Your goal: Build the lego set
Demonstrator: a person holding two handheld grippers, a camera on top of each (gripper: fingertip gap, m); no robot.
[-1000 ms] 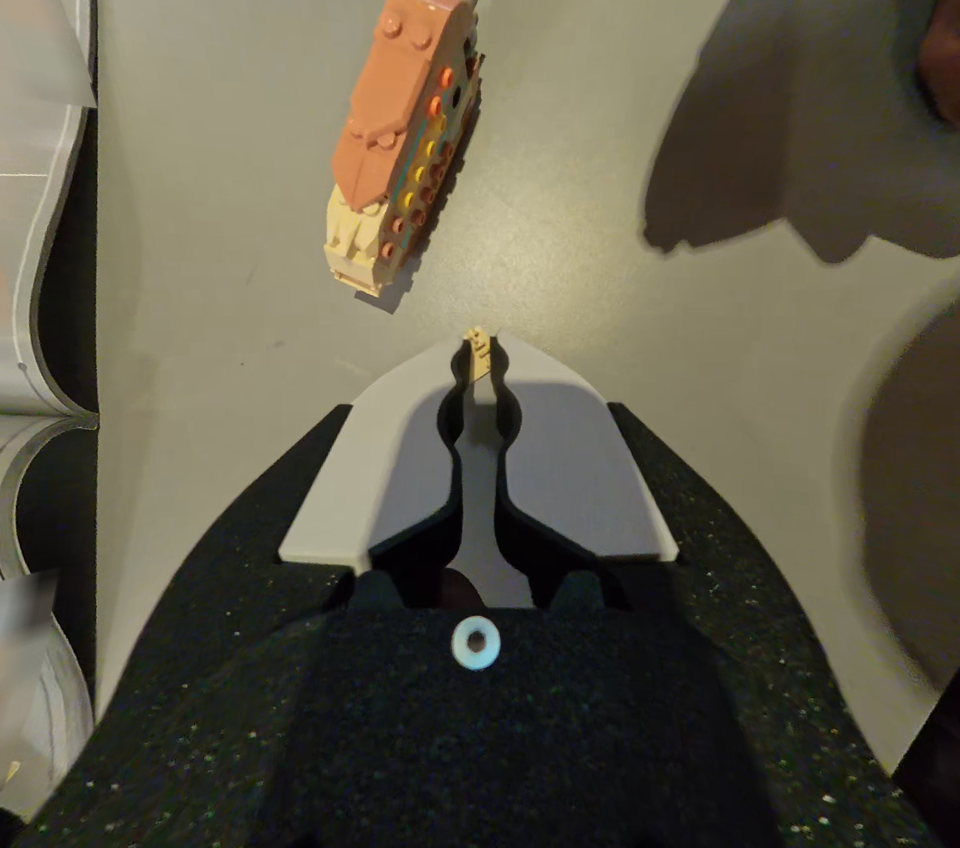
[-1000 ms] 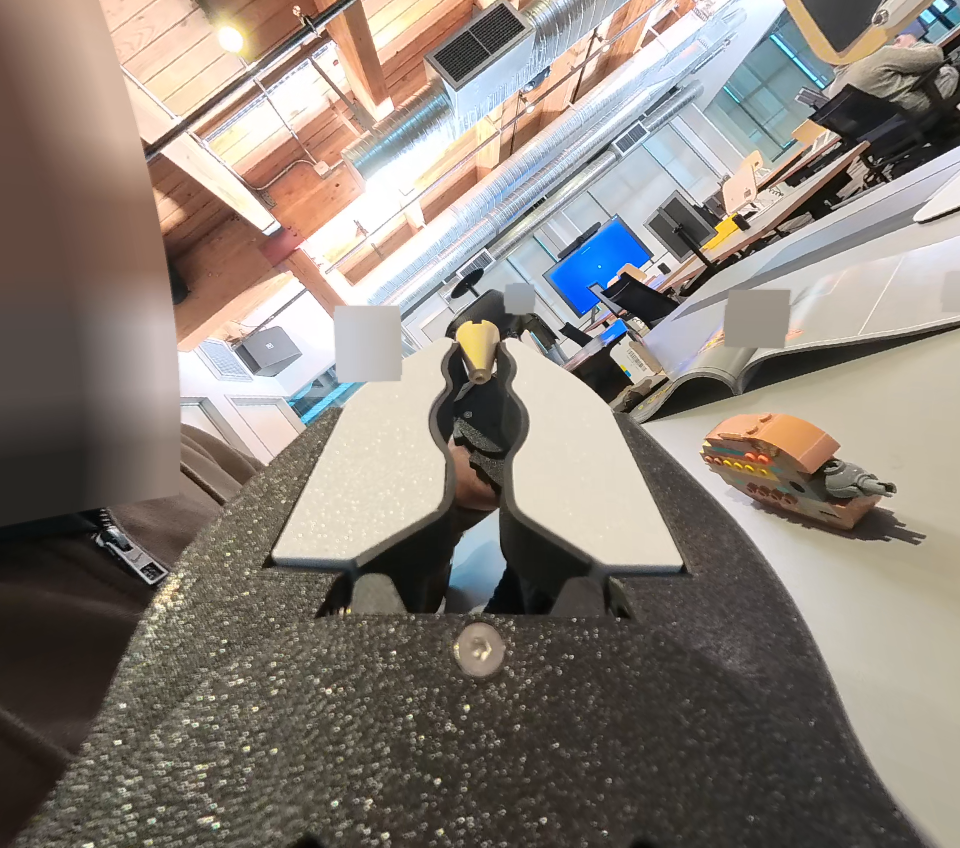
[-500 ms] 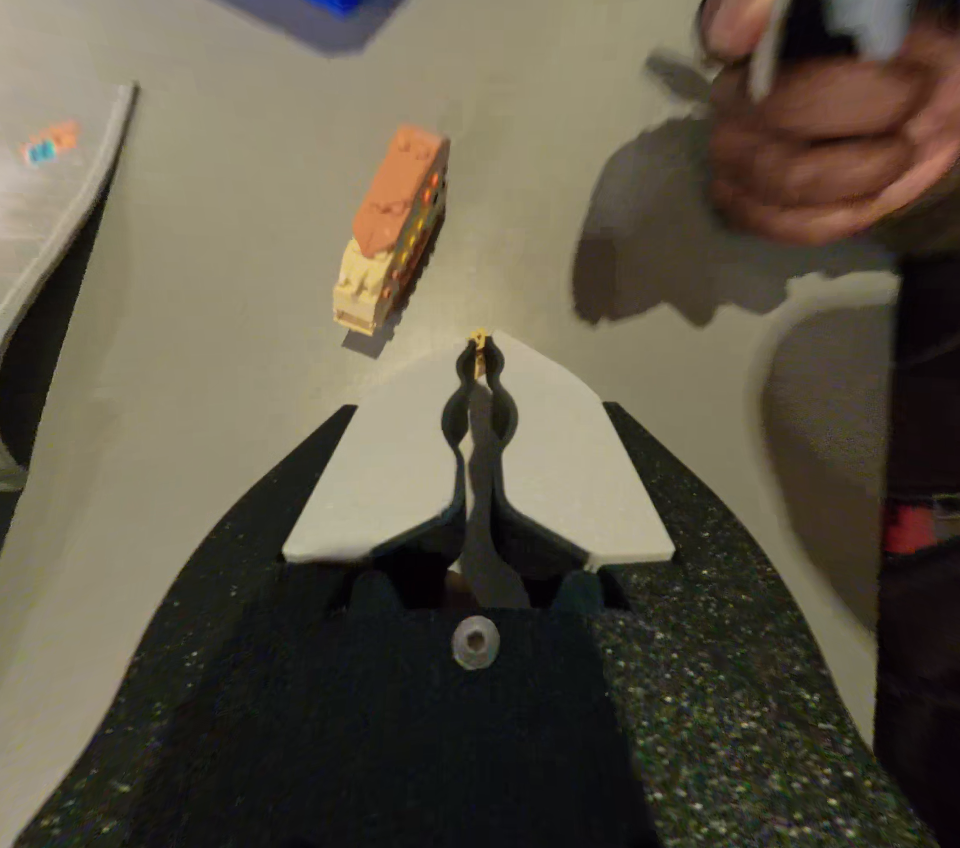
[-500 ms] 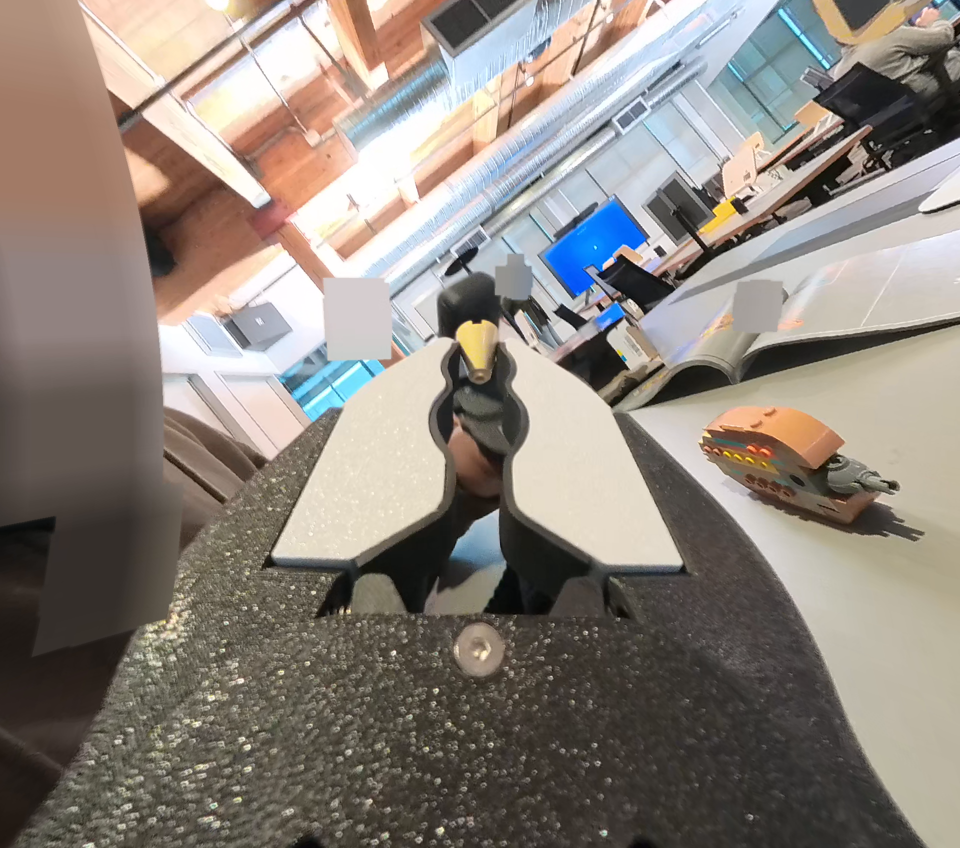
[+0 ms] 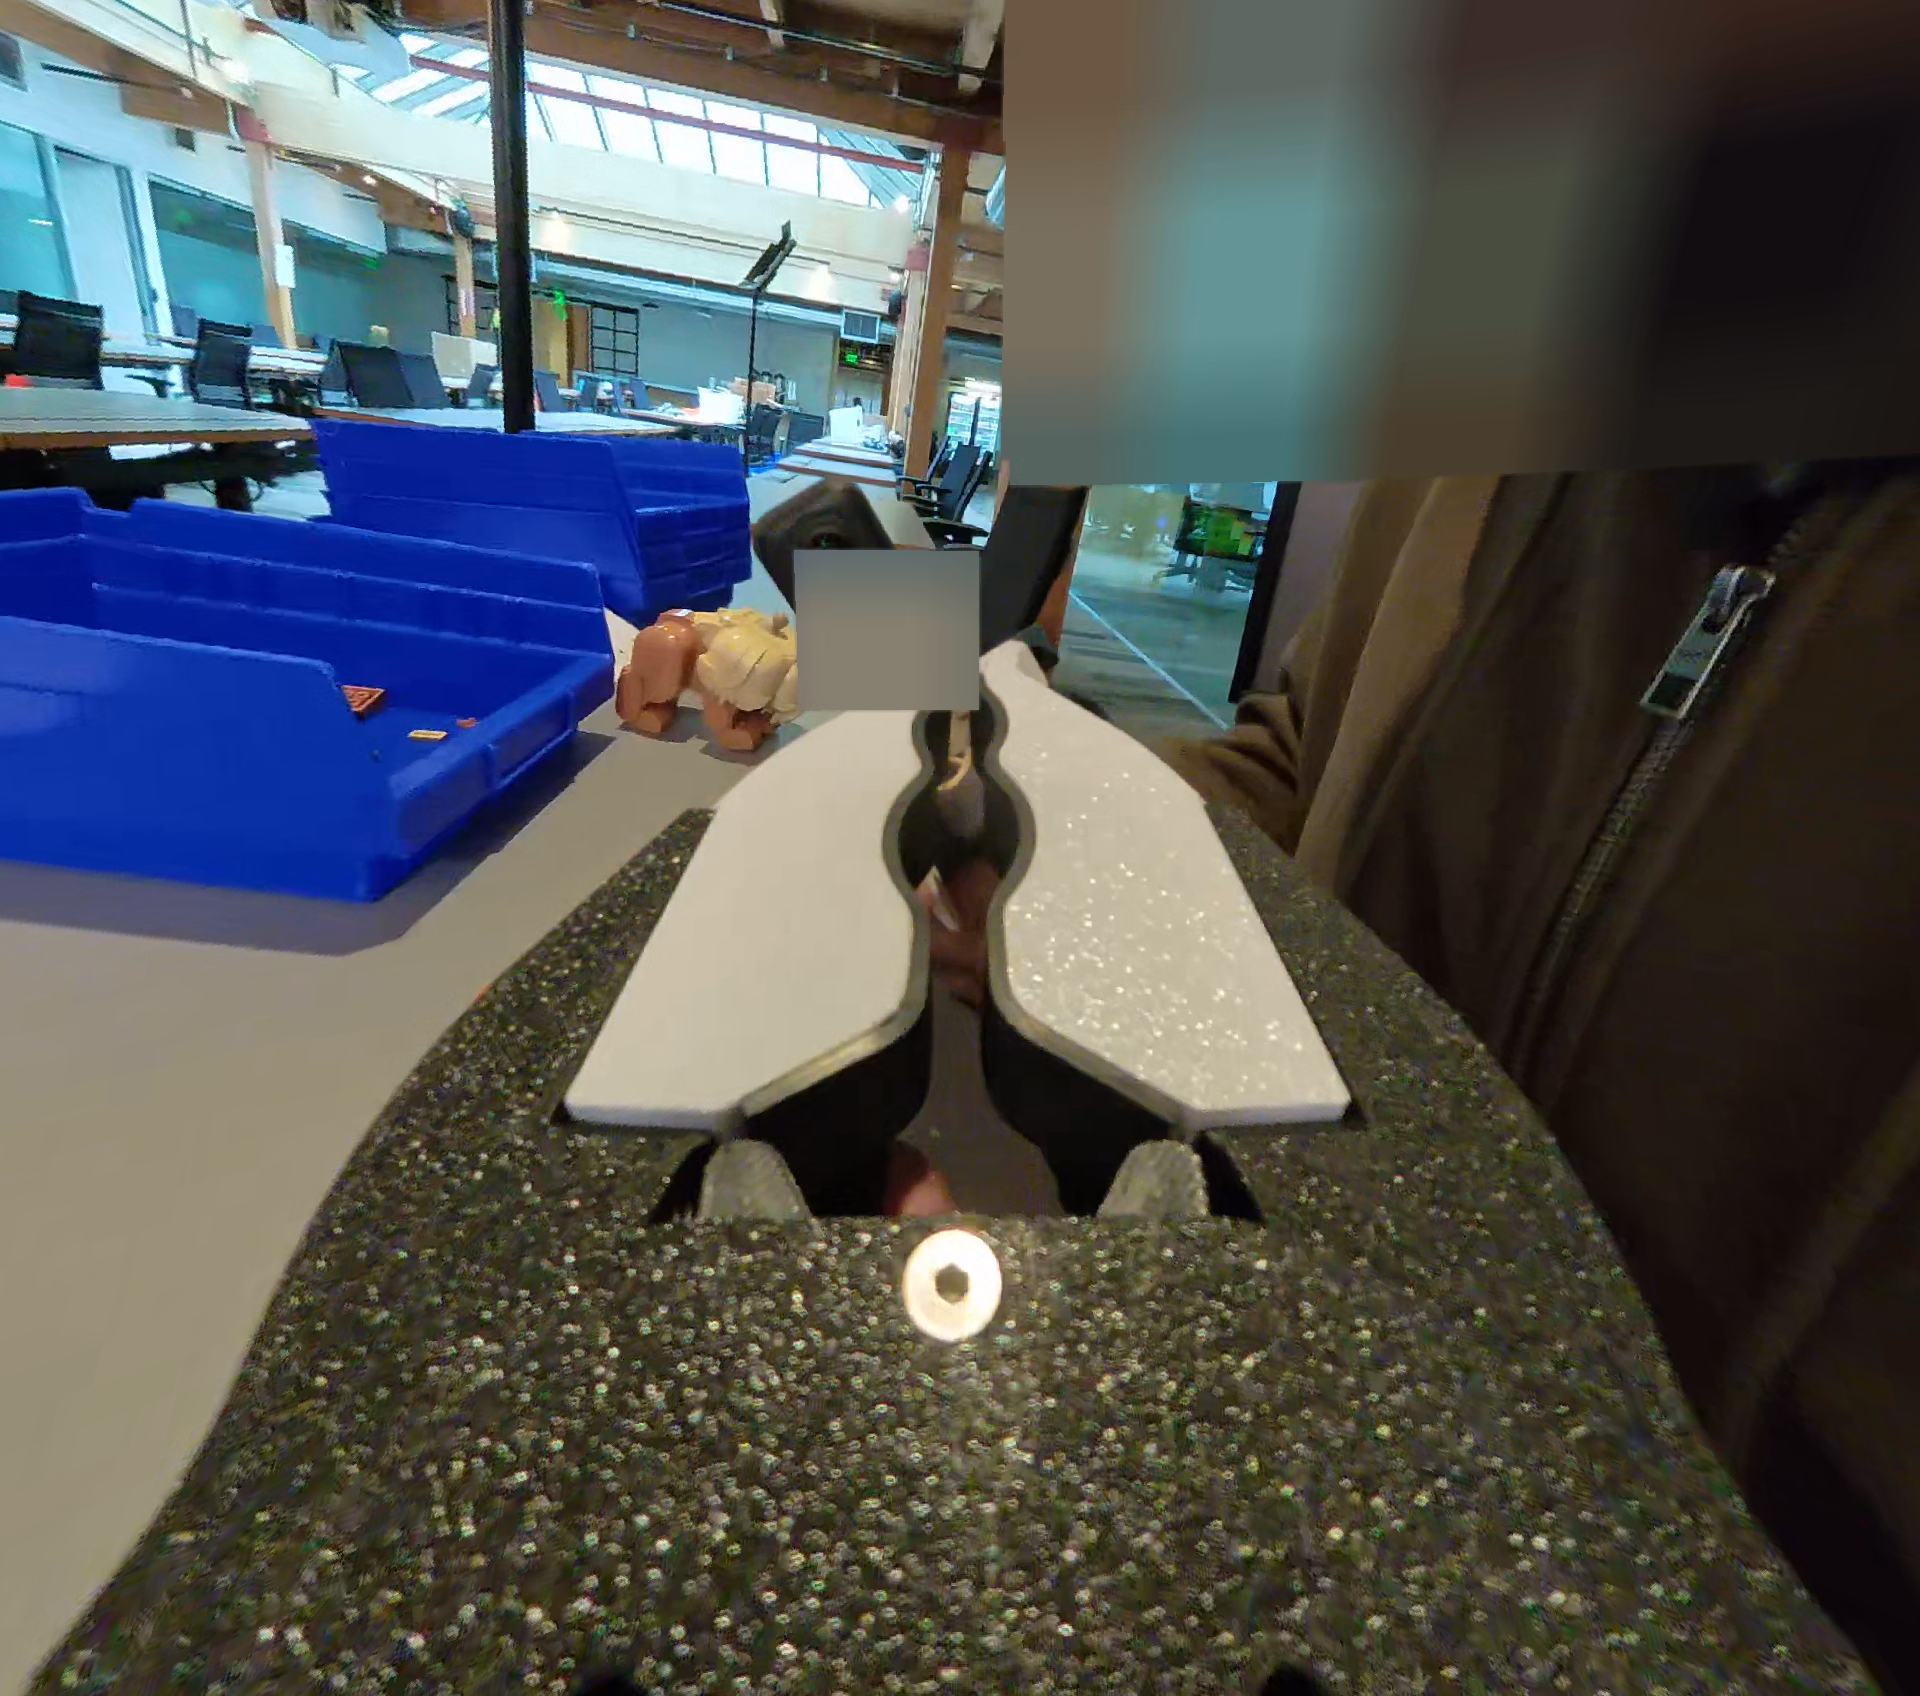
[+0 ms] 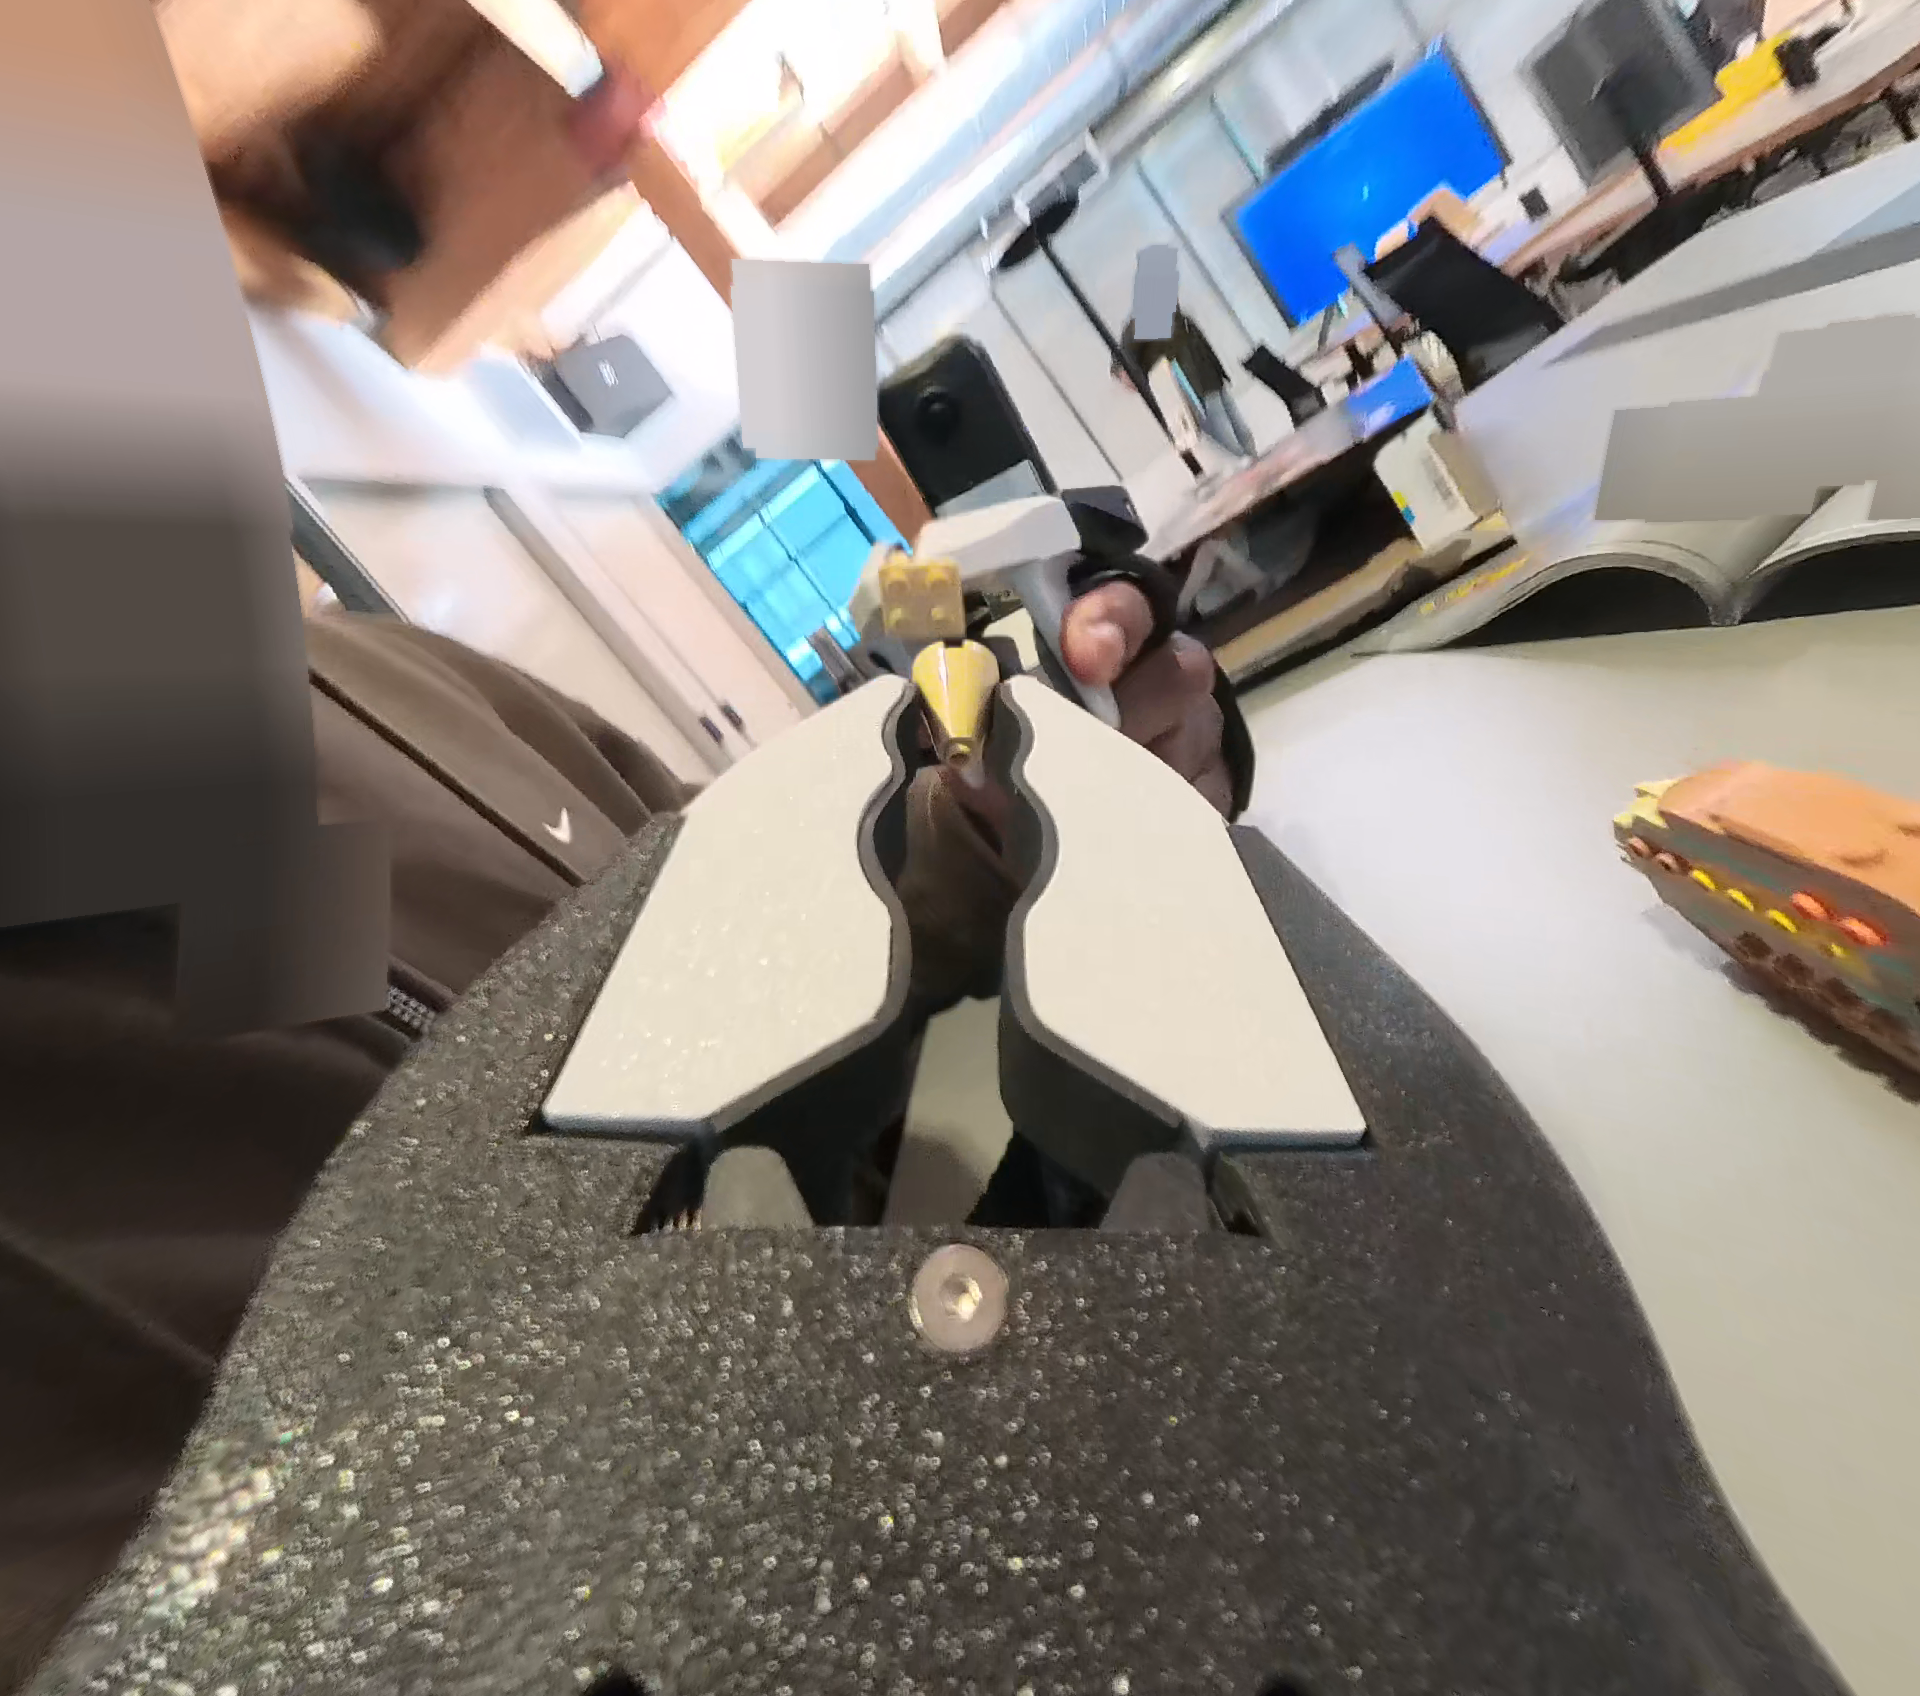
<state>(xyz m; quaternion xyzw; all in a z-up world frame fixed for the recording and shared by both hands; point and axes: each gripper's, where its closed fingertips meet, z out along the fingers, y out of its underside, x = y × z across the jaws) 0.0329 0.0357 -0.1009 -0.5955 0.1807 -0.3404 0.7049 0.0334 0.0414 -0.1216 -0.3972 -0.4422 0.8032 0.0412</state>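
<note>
Right gripper is clamped on a gold cone; left gripper, at its 12 o'clock, pinches a tan plate. Line the cone's base squarely on a stud, then press gently. Orange build lies on the worktop at 3 o'clock.
</note>
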